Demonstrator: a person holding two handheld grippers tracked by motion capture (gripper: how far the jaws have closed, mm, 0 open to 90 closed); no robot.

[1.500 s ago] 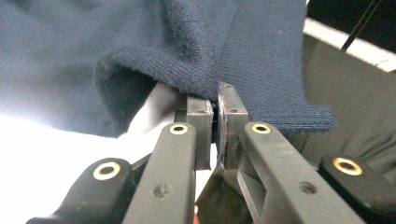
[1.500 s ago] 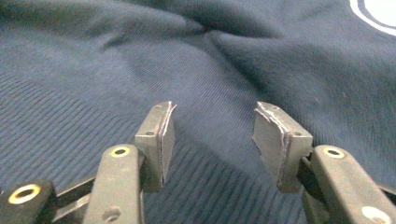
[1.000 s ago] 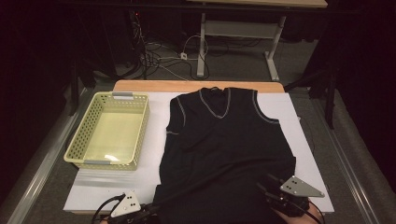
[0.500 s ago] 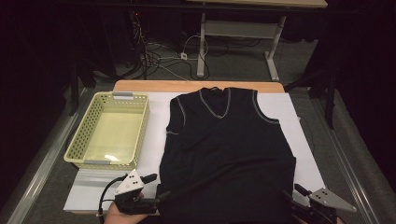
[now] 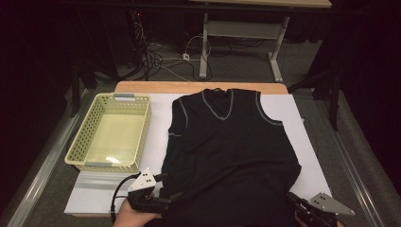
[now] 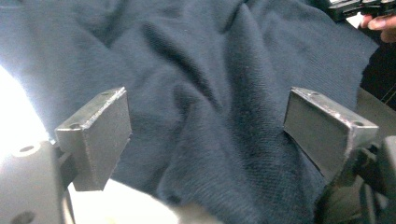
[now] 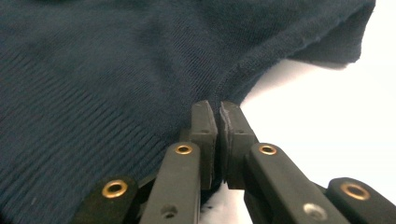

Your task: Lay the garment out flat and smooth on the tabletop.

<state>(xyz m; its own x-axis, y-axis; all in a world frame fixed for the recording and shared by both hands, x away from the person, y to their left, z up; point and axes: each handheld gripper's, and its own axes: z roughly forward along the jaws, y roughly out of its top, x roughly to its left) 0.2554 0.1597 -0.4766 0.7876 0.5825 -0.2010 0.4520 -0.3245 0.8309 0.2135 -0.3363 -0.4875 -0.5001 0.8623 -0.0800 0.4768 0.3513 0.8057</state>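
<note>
A dark navy sleeveless vest (image 5: 231, 151) with grey trim lies flat on the white board, neck away from me. My left gripper (image 5: 166, 190) sits at the vest's lower left corner. Its jaws have just been opening and now stand wide apart (image 6: 205, 130), with rumpled vest fabric (image 6: 196, 93) lying between them, untouched by the pads. My right gripper (image 5: 292, 197) is at the lower right corner. Its jaws have just closed (image 7: 218, 112) and pinch the edge of the vest's ribbed hem (image 7: 116, 70).
A pale yellow plastic basket (image 5: 106, 164) with nothing in it stands left of the vest on the white board (image 5: 156, 123). Cables and a desk frame (image 5: 236, 33) lie on the floor beyond the table. The other gripper and a fingertip (image 6: 380, 21) show far off in the left gripper view.
The left gripper has moved up and right to the vest's corner and opened. The right gripper has slid right and down, off the hem's middle to its right corner.
</note>
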